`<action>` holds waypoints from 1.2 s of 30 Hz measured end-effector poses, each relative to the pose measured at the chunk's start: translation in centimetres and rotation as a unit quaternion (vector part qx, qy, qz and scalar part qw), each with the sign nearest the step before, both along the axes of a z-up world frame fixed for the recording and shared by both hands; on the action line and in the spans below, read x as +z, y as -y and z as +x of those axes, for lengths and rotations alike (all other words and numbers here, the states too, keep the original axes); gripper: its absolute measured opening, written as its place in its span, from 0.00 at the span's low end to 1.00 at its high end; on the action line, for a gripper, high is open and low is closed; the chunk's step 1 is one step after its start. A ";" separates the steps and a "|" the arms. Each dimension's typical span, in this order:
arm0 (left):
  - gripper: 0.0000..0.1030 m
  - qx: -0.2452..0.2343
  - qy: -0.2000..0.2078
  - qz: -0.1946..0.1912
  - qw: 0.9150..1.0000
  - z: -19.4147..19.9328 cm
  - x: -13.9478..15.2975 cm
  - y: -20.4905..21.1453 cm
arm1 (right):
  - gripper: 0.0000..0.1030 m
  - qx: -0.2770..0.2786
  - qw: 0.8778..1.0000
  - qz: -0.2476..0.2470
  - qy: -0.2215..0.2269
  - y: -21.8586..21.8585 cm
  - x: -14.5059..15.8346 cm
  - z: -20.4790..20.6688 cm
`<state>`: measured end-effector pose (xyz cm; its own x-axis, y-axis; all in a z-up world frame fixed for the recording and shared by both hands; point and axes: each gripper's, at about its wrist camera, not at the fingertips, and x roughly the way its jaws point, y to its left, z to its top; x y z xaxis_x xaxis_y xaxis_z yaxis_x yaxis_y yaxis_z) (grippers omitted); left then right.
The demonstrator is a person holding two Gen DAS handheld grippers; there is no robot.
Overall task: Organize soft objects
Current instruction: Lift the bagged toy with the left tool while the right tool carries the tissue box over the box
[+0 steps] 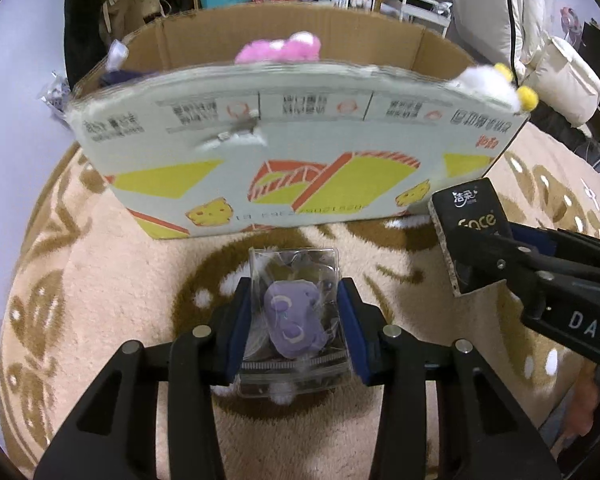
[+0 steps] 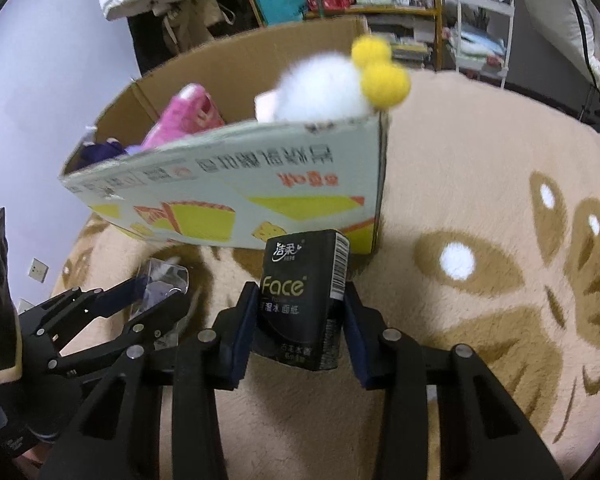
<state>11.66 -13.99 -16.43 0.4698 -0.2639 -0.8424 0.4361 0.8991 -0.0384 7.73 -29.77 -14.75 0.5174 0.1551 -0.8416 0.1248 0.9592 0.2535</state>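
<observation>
1. The left gripper (image 1: 296, 316) is clamping a clear plastic case (image 1: 294, 320) with a purple soft toy (image 1: 294, 326) inside, nearest, above the rug (image 1: 100, 300).
2. The right gripper (image 2: 300, 320) is clamping a black tissue pack (image 2: 304, 296), just short of the box's near wall.
3. Judgement: both loads are being carried to the cardboard box (image 1: 300, 152); next, each needs lifting over the rim before release.
4. Farther in, a pink plush (image 2: 184, 120) and a white plush (image 2: 324, 88) are lying inside; the right wrist view is showing them more fully.
</observation>
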 end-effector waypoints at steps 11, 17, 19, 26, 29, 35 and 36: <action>0.39 0.015 0.143 -0.033 0.989 -4.3 7.9 -2.6 | 0.42 0.020 0.995 -0.020 0.093 -0.7 6.0 -3.2; 0.40 0.027 0.212 -0.037 0.976 -5.4 11.7 -3.8 | 0.42 0.036 0.988 -0.040 0.146 -1.8 9.9 -4.6; 0.40 0.029 0.221 -0.045 0.974 -5.7 12.4 -4.2 | 0.42 0.039 0.985 -0.049 0.160 -1.9 11.0 -4.7; 0.40 0.018 0.246 -0.057 0.967 -5.4 15.0 -4.1 | 0.42 0.038 0.977 -0.068 0.199 -2.1 13.7 -4.3; 0.40 0.010 0.259 -0.065 0.964 -5.2 16.1 -3.9 | 0.42 0.032 0.975 -0.067 0.210 -1.9 14.2 -3.2; 0.40 0.000 0.288 -0.063 0.956 -3.3 17.6 -3.3 | 0.42 0.032 0.972 -0.074 0.222 -1.0 14.5 -0.9; 0.40 0.003 0.288 -0.062 0.956 -2.8 17.7 -3.2 | 0.42 0.034 0.971 -0.075 0.225 -0.8 14.8 -0.4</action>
<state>8.88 -10.81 1.24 0.8476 -0.3405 -0.4070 0.4120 0.9056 0.1004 7.37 -28.97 0.04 0.8310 0.0943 -0.5482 -0.0303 0.9918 0.1245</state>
